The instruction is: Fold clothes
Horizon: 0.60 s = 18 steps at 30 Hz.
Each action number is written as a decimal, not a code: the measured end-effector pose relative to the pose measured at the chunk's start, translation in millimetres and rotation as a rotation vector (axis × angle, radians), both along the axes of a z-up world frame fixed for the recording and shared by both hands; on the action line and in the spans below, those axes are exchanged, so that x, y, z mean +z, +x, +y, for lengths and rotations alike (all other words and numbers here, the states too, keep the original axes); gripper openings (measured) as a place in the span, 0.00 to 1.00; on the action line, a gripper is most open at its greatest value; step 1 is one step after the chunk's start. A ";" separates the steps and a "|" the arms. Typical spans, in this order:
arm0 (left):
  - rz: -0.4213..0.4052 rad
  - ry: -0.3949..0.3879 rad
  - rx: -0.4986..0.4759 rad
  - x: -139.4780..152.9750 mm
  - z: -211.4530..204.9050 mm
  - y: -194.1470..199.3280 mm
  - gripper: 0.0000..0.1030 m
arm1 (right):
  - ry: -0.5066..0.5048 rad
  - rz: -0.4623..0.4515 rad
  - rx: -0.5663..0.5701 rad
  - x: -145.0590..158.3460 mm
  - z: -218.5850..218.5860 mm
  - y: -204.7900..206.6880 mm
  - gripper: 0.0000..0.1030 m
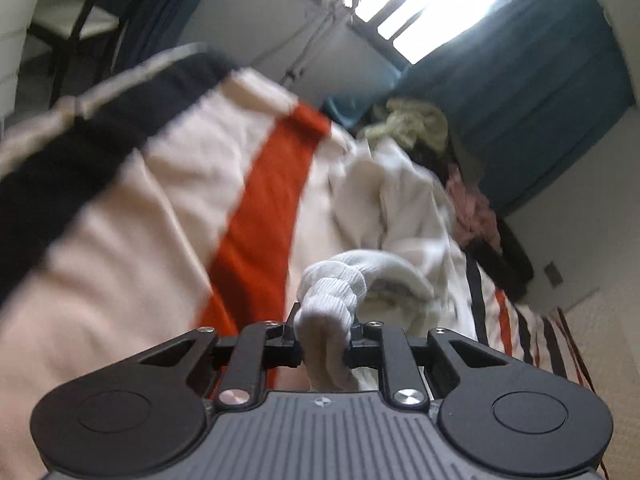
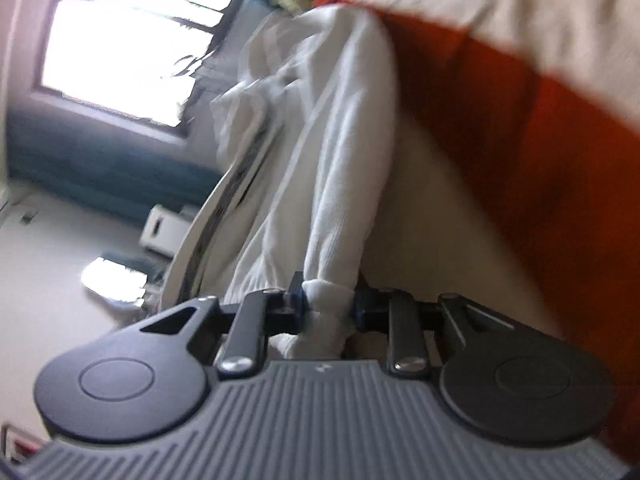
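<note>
Spread wide beneath everything, a cream bedcover [image 1: 132,216] banded in orange and black, blurred in both views. Over it, lying across the cream ground just beside the orange band, a white ribbed garment [image 1: 396,216], bunched and creased, stretching away toward the far end of the bedcover; in the right wrist view the same white garment [image 2: 320,152] runs long and taut beside the orange band. Beyond the garment, at the bedcover's far end, a heap of other clothes [image 1: 416,124], yellowish-green on top, pink and dark pieces lower down its side. Behind that heap, a teal curtain [image 1: 532,92] beside a bright window [image 1: 416,0]. Nearest the lens, left gripper [image 1: 325,340] pinching a ribbed cuff of the white garment, cloth bulging out between the closed-in fingers [image 1: 288,334]. Likewise the right gripper [image 2: 329,308], clamped on another gathered end of the same garment, fabric squeezed tight between its fingers [image 2: 294,300], just above the bedcover's cream ground.
</note>
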<state>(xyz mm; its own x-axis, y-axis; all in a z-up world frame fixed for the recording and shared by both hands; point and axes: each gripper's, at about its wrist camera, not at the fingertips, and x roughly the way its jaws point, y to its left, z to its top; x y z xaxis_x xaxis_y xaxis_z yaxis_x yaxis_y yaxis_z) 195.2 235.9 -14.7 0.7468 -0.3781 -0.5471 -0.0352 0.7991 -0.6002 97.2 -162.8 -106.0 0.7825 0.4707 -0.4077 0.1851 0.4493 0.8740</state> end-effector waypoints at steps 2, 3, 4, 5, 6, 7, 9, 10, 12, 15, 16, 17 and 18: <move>-0.021 0.022 0.031 25.9 24.3 16.7 0.17 | 0.021 -0.031 0.044 6.8 34.1 5.4 0.24; -0.033 0.036 0.049 39.1 35.2 26.2 0.17 | 0.031 -0.046 0.065 10.3 51.2 8.2 0.23; -0.047 0.054 0.073 53.7 48.5 35.1 0.17 | 0.042 -0.062 0.087 13.7 68.2 10.9 0.23; -0.060 0.072 0.098 68.3 61.2 44.9 0.17 | 0.053 -0.076 0.112 17.3 87.5 16.4 0.23; -0.072 0.094 0.126 81.4 75.0 54.3 0.17 | 0.069 -0.089 0.145 21.4 112.2 28.8 0.23; -0.082 0.121 0.155 92.9 89.4 63.5 0.16 | 0.082 -0.102 0.176 25.0 135.8 41.5 0.23; -0.093 0.181 0.213 110.8 116.9 82.6 0.16 | 0.091 -0.120 0.235 29.8 177.1 67.6 0.23; -0.087 0.211 0.245 115.4 131.2 93.5 0.16 | 0.095 -0.129 0.264 32.1 197.8 80.7 0.23; -0.068 0.269 0.308 119.0 158.3 115.9 0.16 | 0.111 -0.124 0.315 31.3 235.5 109.3 0.23; -0.015 0.340 0.379 102.7 195.6 150.9 0.16 | 0.110 -0.093 0.377 21.8 273.5 146.2 0.23; 0.009 0.351 0.396 92.7 207.0 162.9 0.16 | 0.099 -0.081 0.396 17.4 283.8 157.7 0.23; 0.034 0.344 0.408 78.7 215.6 173.8 0.16 | 0.084 -0.070 0.412 13.0 292.9 168.1 0.23; 0.048 0.340 0.415 65.4 220.9 180.9 0.16 | 0.063 -0.058 0.420 8.8 298.3 174.8 0.23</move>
<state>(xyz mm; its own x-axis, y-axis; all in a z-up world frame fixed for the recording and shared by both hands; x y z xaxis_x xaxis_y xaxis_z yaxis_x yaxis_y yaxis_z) 376.1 456.8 50.7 0.7672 0.1480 -0.6241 -0.4104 0.8611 -0.3002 272.0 135.5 -97.2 0.5388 0.7757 -0.3287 -0.0531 0.4207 0.9056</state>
